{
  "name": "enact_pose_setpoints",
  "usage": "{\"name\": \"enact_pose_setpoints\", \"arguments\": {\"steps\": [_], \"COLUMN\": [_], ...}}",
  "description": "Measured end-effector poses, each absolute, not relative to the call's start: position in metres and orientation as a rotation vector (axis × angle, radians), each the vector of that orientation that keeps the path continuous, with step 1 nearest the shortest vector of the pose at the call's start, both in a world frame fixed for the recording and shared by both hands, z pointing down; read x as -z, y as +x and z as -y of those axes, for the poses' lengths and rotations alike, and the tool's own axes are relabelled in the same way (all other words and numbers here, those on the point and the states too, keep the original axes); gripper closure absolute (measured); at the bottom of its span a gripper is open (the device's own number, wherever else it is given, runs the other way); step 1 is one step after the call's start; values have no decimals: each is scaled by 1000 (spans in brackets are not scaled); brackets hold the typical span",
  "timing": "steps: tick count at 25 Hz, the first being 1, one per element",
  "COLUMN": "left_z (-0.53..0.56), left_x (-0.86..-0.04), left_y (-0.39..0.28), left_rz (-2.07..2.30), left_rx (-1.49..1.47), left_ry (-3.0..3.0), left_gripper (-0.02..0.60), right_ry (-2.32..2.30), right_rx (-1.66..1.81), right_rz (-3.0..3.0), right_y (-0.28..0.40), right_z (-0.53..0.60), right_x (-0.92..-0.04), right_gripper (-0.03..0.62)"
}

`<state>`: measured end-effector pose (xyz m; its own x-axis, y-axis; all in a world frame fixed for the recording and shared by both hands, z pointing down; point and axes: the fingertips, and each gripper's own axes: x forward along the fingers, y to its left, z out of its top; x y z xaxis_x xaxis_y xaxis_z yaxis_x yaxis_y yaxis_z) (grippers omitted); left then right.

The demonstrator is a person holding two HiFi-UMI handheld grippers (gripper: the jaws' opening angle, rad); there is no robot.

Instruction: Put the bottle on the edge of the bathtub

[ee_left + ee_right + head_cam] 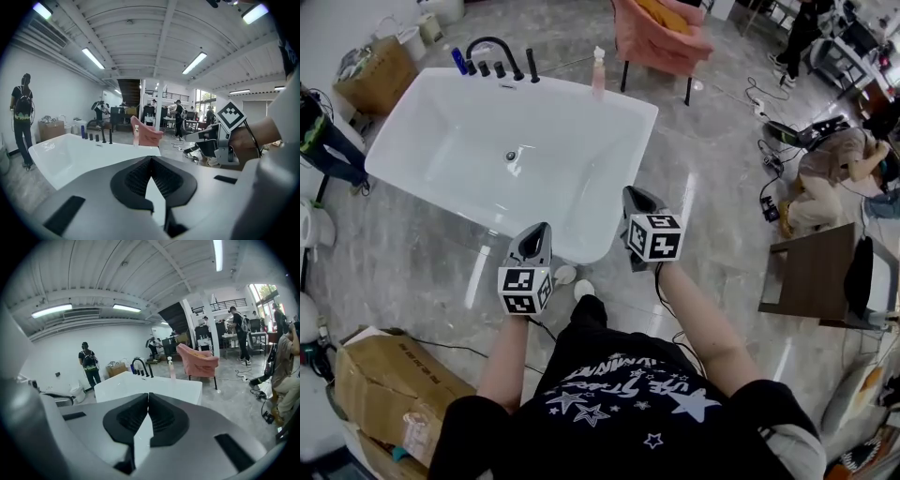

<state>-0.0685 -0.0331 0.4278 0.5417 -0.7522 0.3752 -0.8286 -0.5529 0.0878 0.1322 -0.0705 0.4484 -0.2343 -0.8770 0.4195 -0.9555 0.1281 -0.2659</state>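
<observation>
A white bathtub stands on the grey floor ahead of me. A slim pink pump bottle stands upright on its far rim, right of the black tap. It also shows small as the pink bottle in the left gripper view and as the pink bottle in the right gripper view. My left gripper and right gripper hover at the tub's near corner, far from the bottle. Both have their jaws together with nothing between them, as seen at the left gripper and the right gripper.
A pink armchair stands behind the tub. Cardboard boxes sit at the far left and near left. A person crouches at the right beside cables, and a brown table stands near. A small blue bottle is by the tap.
</observation>
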Motion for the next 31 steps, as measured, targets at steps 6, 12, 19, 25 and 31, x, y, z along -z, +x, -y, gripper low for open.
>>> {"name": "enact_pose_setpoints", "arguments": {"steps": [6,12,19,25,31], "left_z": [-28,-86,-153,-187,-195], "left_x": [-414,-398,-397,-401,-382], "left_y": [-60,-72,-98,-106,-113], "left_rz": [1347,1407,1433,1429,1448], "left_rx": [-411,-384,-421,-442,-407], "left_ry": [2556,2525,2478,2458,2485], "left_gripper": [566,566,566,566,566], "right_ry": [1715,1651,1603,1609,1627], "right_rx": [-642,-608,-672,-735,-703], "right_rz": [2338,2371,2396,2400,2413], "right_y": [125,117,102,98,99], "right_z": [-5,-69,-132,-159,-167], "right_x": [-432,-427,-437,-447,-434], "right_gripper": [580,581,582,582,582]}}
